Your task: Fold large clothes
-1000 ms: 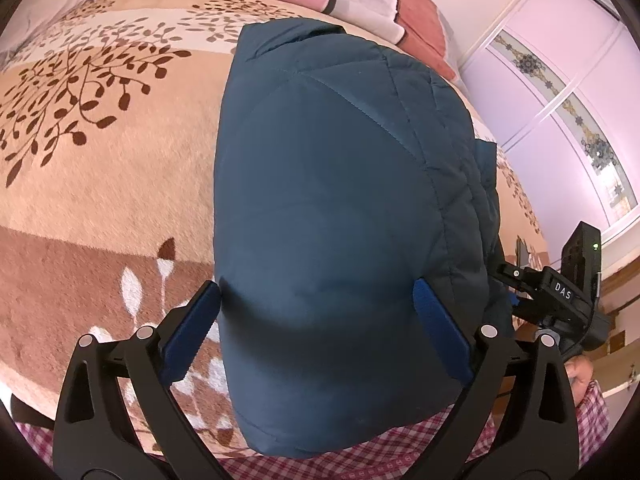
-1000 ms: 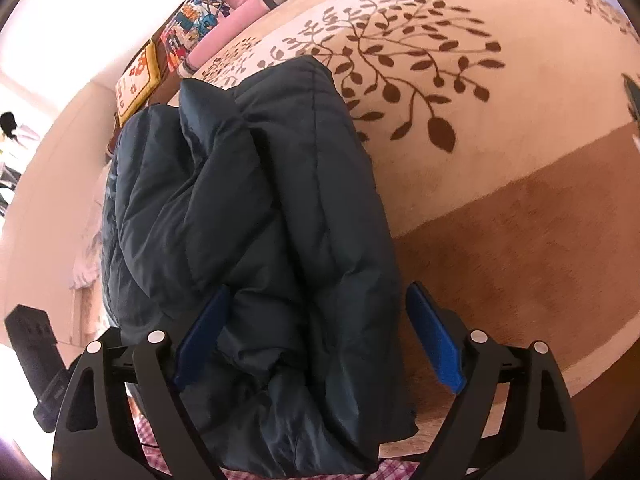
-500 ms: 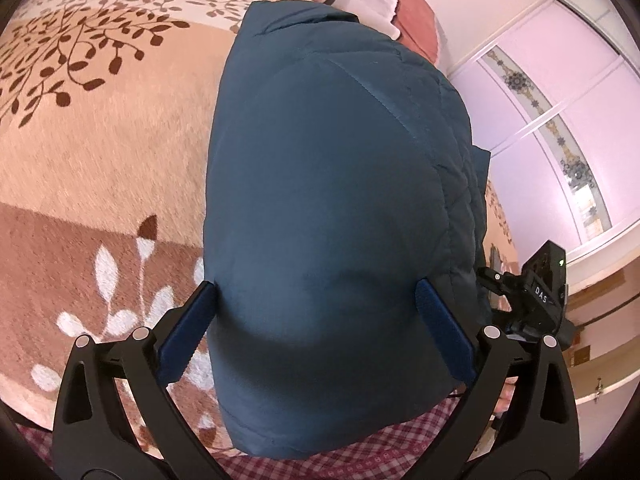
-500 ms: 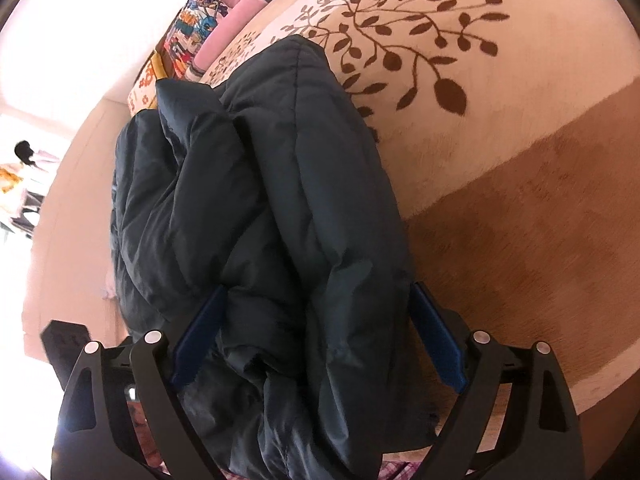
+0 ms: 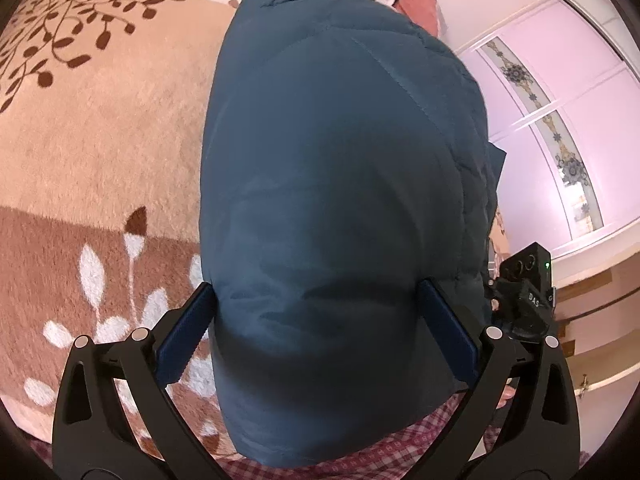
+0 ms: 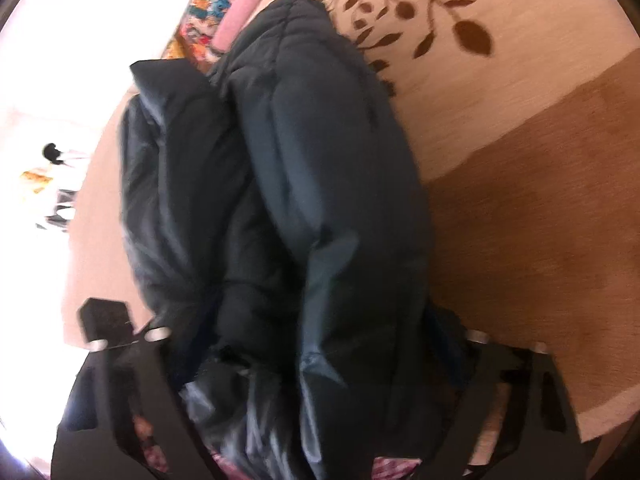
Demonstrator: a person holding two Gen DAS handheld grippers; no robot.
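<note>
**Quilted jacket bundled on the plush blanket, both grippers at its near end**

Where the left wrist view looks forward, the folded dark teal quilted puffer jacket [image 5: 340, 184] fills the centre as a smooth, rounded, padded mound with stitched seams running across its top. It lies on the fuzzy beige-and-brown blanket with leaf print [image 5: 92, 168]. The left gripper [image 5: 316, 328] stands spread wide, its blue-padded fingers [image 5: 182, 338] flanking the jacket's near end, one on each side; whether the pads press the fabric I cannot tell. The jacket's near edge overhangs a red-and-white checked cloth [image 5: 380, 452]. Right of the jacket, the black body of the other gripper shows, with pale pink wardrobe doors [image 5: 560, 92] behind.

Right wrist view, blurred by motion: the same jacket [image 6: 320, 200] appears as puffy, creased, slightly glossy folds heaped lengthwise on the blanket [image 6: 520, 200]. The right gripper [image 6: 316, 360] has fabric bunched between and over its fingers; jaw state cannot be told. Pink and patterned pillows [image 6: 224, 12] lie far off.
</note>
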